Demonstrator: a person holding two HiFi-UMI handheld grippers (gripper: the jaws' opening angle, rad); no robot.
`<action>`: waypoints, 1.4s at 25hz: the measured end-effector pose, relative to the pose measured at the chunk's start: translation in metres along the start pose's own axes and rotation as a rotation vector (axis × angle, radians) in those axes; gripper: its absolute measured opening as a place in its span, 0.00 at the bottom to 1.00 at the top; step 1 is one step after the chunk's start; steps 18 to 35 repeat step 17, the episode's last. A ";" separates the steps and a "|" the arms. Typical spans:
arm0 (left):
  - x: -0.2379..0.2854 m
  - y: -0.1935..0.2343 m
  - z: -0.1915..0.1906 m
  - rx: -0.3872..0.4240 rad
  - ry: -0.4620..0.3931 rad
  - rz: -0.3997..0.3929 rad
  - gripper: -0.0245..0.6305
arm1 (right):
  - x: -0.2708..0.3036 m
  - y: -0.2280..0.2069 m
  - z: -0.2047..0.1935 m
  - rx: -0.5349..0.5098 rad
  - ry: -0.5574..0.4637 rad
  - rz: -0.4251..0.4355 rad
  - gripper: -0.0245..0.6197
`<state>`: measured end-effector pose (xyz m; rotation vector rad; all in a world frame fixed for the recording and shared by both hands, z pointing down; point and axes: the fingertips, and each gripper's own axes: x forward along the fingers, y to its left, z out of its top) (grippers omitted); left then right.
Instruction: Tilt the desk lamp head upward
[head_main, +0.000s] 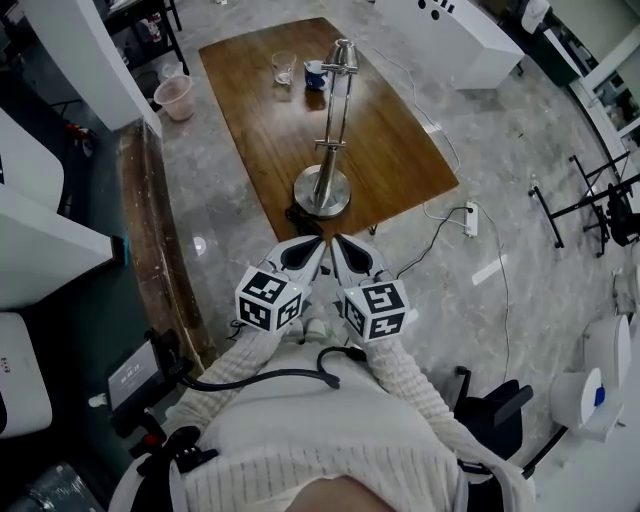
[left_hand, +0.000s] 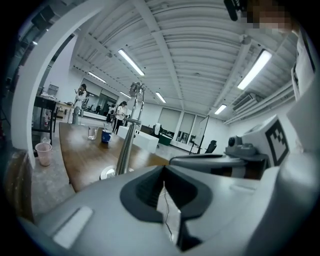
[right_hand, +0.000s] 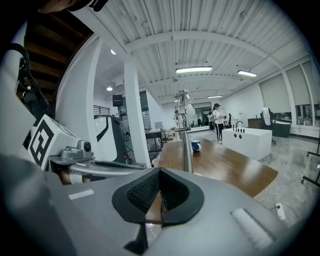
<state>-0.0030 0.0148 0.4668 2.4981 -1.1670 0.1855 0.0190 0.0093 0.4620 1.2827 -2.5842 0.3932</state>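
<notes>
A chrome desk lamp stands on the brown wooden table. Its round base sits near the table's front edge, and a thin stem rises to the small head. My left gripper and right gripper hover side by side just short of the table's near edge, below the base. Both are shut with nothing between their fingers, and neither touches the lamp. In the left gripper view the lamp stem rises ahead and left of the jaws. In the right gripper view the stem stands just ahead, right of centre.
A clear glass and a blue cup sit at the table's far end. A pink bucket stands on the floor to the left. A power strip with cables lies right of the table. A black chair is behind me on the right.
</notes>
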 end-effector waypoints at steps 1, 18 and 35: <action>0.000 0.001 0.000 0.000 0.001 0.004 0.05 | 0.001 -0.001 -0.001 0.000 0.004 0.002 0.03; 0.001 0.009 0.003 -0.036 -0.003 0.027 0.05 | 0.003 0.000 0.002 -0.011 0.014 0.027 0.03; 0.001 0.009 0.003 -0.036 -0.003 0.027 0.05 | 0.003 0.000 0.002 -0.011 0.014 0.027 0.03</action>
